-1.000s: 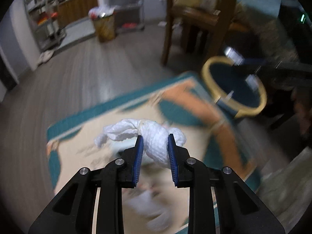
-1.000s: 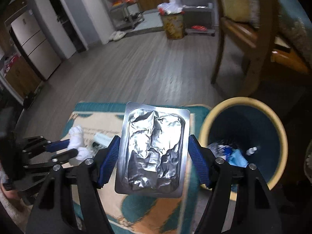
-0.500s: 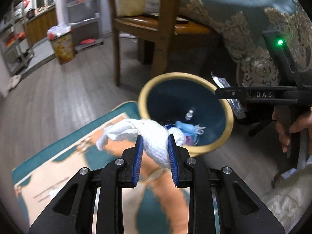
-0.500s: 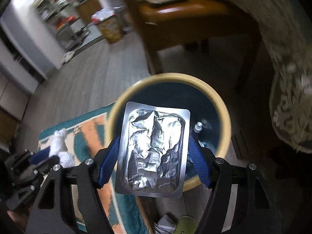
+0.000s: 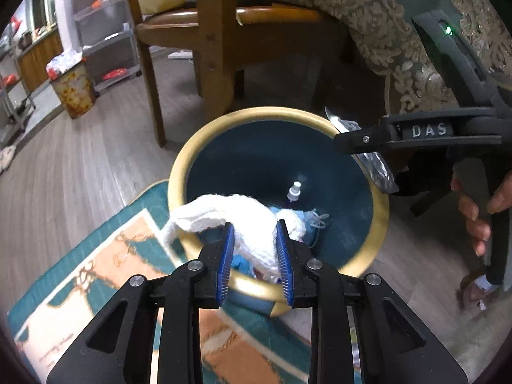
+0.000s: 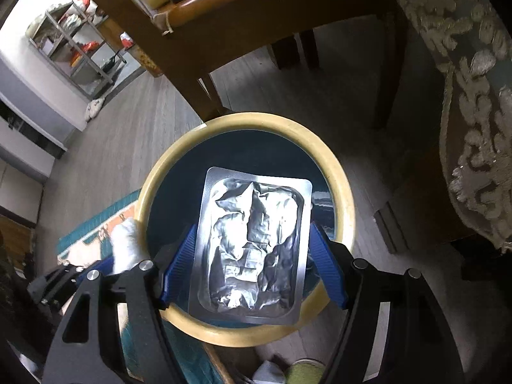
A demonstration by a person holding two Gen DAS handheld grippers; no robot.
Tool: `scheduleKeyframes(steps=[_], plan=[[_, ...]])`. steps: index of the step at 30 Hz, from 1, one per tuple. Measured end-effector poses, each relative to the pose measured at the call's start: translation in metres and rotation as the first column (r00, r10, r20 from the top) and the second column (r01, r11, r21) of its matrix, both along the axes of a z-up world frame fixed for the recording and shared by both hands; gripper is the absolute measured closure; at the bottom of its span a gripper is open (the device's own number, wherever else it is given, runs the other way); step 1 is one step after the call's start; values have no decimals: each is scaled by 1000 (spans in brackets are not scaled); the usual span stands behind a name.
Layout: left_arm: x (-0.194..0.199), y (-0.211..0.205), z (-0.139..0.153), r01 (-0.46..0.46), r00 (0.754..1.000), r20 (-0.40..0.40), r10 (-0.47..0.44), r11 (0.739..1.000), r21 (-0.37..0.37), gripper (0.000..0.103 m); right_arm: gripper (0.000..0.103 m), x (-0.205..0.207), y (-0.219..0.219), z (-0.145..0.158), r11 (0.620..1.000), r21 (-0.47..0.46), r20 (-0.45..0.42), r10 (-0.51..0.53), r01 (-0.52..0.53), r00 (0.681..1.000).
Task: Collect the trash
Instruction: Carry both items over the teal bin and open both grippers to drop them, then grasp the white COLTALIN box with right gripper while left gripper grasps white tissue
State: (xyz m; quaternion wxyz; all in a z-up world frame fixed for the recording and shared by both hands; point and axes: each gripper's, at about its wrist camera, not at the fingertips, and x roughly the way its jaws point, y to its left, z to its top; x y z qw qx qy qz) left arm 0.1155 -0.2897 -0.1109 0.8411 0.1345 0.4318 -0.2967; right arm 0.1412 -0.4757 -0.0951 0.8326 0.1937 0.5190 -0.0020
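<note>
The left hand-held gripper (image 5: 254, 252) pinches a white cloth wad (image 5: 243, 220) and the right hand-held gripper (image 6: 252, 262) clamps a foil blister pack (image 6: 252, 249), both over the yellow-rimmed bin (image 5: 380, 211) on the floor (image 5: 80, 166).

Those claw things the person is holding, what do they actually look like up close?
Each claw is a matte black plastic frame with triangular cut-outs and silver screw heads. The left claw and right claw both have two fingers faced with ribbed blue pads. Seen side-on, the right one carries white "DAS" lettering, a small green light and a black handle in a bare hand. No cables show.
</note>
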Motion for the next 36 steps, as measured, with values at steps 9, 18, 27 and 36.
scheduleKeyframes(steps=[9, 18, 27, 36], plan=[[7, -4, -7, -33, 999, 45, 32, 999, 39, 40, 34, -1, -1, 0, 1000, 5, 15, -3, 3, 1000], [-2, 25, 11, -73, 995, 76, 70, 997, 33, 36, 33, 4, 14, 9, 1000, -10, 40, -9, 9, 999], [-20, 72, 38, -139, 983, 126, 132, 989, 43, 35, 19, 2, 35, 26, 996, -85, 69, 27, -21, 997], [-44, 121, 60, -211, 965, 170, 200, 976, 51, 21, 10, -15, 55, 54, 986, -150, 113, 89, -72, 990]])
